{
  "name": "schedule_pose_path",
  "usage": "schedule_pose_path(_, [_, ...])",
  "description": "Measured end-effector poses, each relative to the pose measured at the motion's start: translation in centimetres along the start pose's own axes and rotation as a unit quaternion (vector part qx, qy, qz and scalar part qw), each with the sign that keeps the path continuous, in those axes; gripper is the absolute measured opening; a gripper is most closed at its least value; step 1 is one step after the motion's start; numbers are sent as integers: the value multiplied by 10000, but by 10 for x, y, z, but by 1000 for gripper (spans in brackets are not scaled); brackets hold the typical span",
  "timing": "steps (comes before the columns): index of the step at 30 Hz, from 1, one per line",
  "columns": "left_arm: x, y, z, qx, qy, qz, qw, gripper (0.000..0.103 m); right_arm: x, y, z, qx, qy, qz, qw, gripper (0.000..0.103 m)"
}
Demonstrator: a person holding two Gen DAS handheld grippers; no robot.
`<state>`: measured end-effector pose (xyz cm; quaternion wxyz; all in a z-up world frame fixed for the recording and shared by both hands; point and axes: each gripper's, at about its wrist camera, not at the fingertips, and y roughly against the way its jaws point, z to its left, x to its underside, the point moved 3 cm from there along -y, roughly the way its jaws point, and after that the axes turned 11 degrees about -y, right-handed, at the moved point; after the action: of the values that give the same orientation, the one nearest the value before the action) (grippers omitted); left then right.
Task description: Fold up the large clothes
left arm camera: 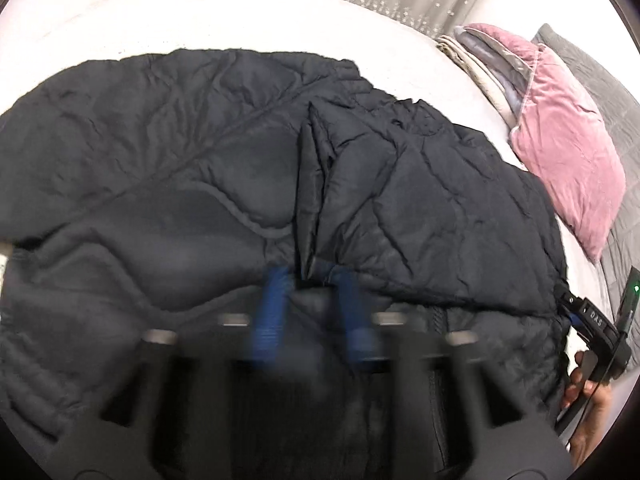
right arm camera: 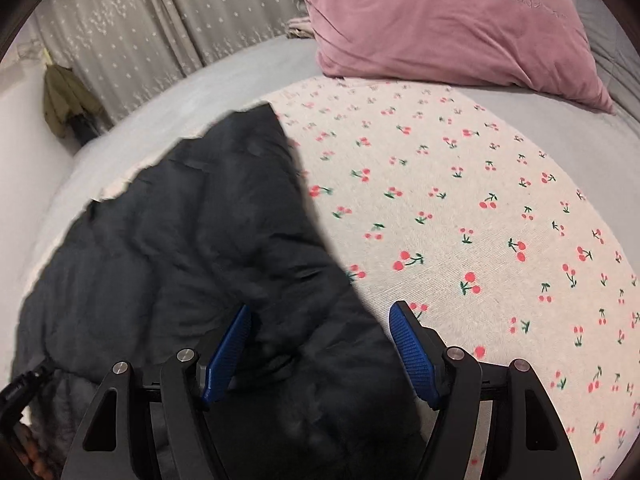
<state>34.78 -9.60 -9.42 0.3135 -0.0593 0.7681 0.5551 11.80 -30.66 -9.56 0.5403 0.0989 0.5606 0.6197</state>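
A large black quilted jacket [left arm camera: 208, 168] lies spread over the bed. My left gripper [left arm camera: 310, 276] is blurred with motion; its blue fingers [left arm camera: 274, 304] pinch a raised fold of the jacket. In the right wrist view the jacket [right arm camera: 192, 248] covers the left half of the bed. My right gripper [right arm camera: 322, 312] is open, its blue pads [right arm camera: 408, 344] wide apart, with the jacket's edge lying between them. The right gripper's body also shows at the right edge of the left wrist view [left arm camera: 596, 320].
A pink velvet pillow [right arm camera: 440, 16] sits at the head of the bed, also in the left wrist view [left arm camera: 568, 140], beside folded blankets [left arm camera: 484, 64]. A cherry-print sheet [right arm camera: 460, 200] lies right of the jacket. Star-patterned curtains [right arm camera: 168, 24] hang behind.
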Motion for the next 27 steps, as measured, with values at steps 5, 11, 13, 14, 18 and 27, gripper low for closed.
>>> schedule_pose_path(5, [7,42,18,208,-43,-137,9997,86,8,34,2,-169,-154,-149,9996,75])
schedule_pose_path(11, [30,87,74,99,306,-52,9995,87,35,87,19,-386,175,-288,9987,83])
schedule_pose_path(13, [42,103,105,30,522,-88,9986,89,43,97,23,-500,258,-209,9982,85])
schedule_pose_path(14, [46,106,116,-31,608,-102,9981,90,48,102,25,-651,283,-134,9974,85])
schedule_pose_path(18, [64,116,177,-525,1042,-165,9930,90,55,103,40,-965,486,194,9940,86])
schedule_pose_path(27, [101,104,322,-596,3113,-787,9452,90,67,94,55,-861,774,175,9931,86])
